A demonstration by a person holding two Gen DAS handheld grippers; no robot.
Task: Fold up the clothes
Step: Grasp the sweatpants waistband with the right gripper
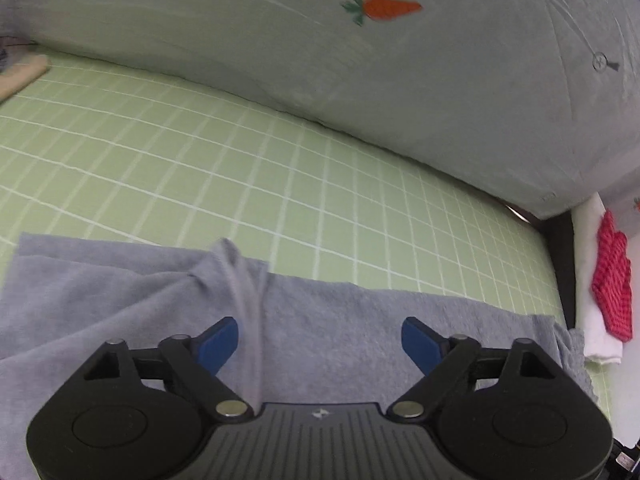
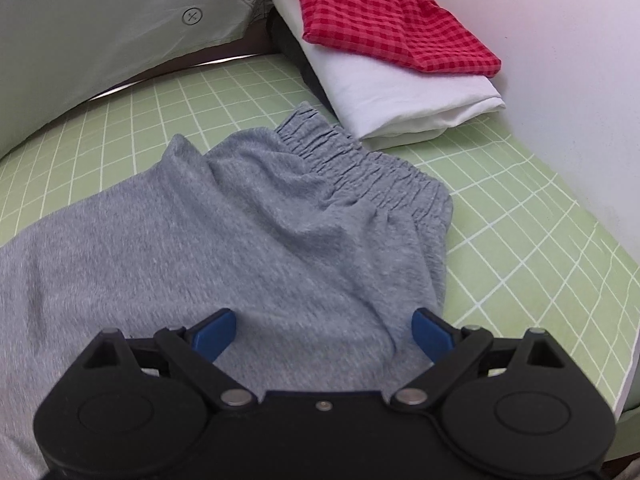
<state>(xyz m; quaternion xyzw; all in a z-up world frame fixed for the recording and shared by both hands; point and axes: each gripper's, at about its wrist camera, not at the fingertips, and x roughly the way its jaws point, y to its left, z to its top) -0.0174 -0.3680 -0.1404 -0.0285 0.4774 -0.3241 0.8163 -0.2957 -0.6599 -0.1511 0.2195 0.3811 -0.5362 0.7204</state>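
Here, grey pants [image 2: 248, 232] lie lengthwise, waistband [image 2: 360, 160] toward folded stack [image 2: 400, 92].

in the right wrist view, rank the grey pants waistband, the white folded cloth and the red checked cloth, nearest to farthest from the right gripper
From the right gripper:
1. Grey pants waistband, just ahead, slightly right.
2. White folded cloth, beyond it, on the right.
3. Red checked cloth, stacked on the white one, farthest back.

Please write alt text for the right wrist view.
The open right gripper hangs over grey sweatpants on a green checked sheet, with the elastic waistband farthest away. Behind lies red checked clothing on folded white cloth.
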